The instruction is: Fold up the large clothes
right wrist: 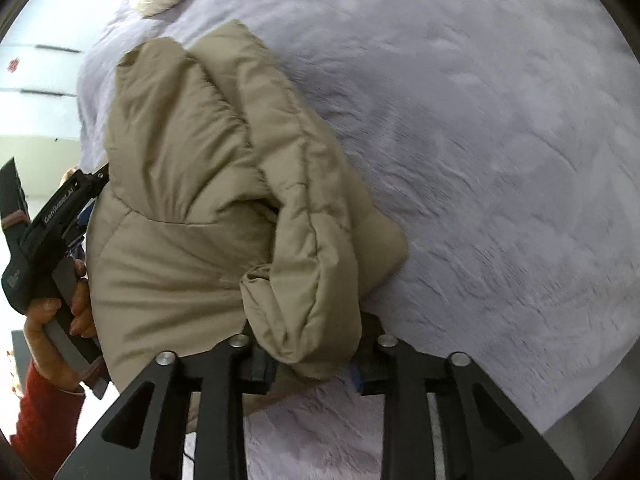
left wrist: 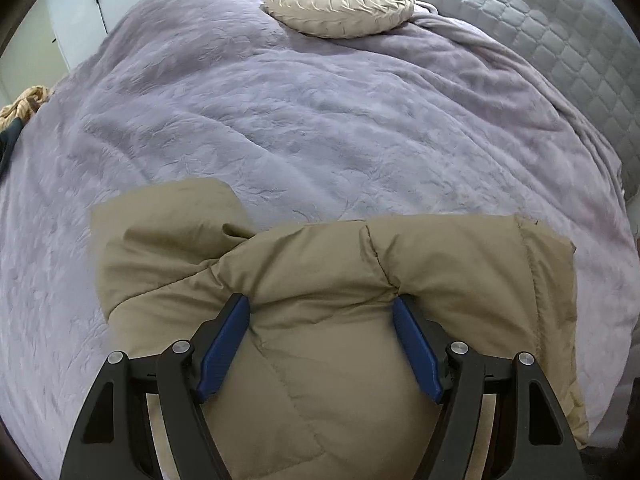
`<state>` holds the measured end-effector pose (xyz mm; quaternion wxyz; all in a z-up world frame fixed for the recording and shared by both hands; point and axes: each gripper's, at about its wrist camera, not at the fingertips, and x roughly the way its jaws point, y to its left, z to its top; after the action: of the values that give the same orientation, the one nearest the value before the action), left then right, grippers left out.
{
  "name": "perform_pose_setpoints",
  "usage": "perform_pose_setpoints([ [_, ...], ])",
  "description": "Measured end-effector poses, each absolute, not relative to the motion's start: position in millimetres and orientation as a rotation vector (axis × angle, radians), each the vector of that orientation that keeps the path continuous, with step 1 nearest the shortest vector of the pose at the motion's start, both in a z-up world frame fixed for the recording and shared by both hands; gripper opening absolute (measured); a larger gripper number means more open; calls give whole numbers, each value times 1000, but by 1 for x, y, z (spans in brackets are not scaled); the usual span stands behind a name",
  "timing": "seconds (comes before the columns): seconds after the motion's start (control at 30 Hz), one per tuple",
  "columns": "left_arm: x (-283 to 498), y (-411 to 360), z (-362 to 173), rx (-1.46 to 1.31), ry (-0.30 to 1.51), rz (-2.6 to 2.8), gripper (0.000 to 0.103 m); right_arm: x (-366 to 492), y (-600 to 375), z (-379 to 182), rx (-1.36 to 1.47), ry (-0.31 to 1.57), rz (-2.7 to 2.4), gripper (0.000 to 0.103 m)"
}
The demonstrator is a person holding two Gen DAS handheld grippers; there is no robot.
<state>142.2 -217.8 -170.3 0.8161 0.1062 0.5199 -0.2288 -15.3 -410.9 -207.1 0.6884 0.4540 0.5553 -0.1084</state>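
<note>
A beige padded jacket lies folded on the near part of a lilac bedspread. My left gripper has its blue fingers spread wide, with a thick bulge of the jacket between them. In the right wrist view the jacket hangs in front of the camera. My right gripper has a rolled sleeve or fold of it between its jaws; the fingertips are hidden by the cloth. The left gripper's handle shows at the left, held by a hand.
A round cream cushion sits at the far side of the bed. A grey quilted cover lies at the far right. A tan cloth bundle is at the left edge. The bed's edge runs along the right.
</note>
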Motion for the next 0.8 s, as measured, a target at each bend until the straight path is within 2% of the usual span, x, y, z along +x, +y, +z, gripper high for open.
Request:
perform_pose_setpoints([
  [0.13, 144, -216, -172, 229, 1116, -484, 74, -20, -424, -194, 1021, 1255, -258, 36],
  [0.33, 145, -215, -173, 231, 1118, -473, 74, -30, -439, -135, 824, 1183, -365, 36],
  [0.5, 145, -214, -173, 234, 1115, -471, 75, -12, -437, -107, 711, 1096, -341, 36],
  [0.6, 145, -213, -172, 239, 1115, -466, 76, -4, -428, -109, 683, 1113, -277, 36],
  [0.8, 144, -210, -169, 241, 1120, -458, 76, 13, -401, -155, 636, 1265, -215, 36],
])
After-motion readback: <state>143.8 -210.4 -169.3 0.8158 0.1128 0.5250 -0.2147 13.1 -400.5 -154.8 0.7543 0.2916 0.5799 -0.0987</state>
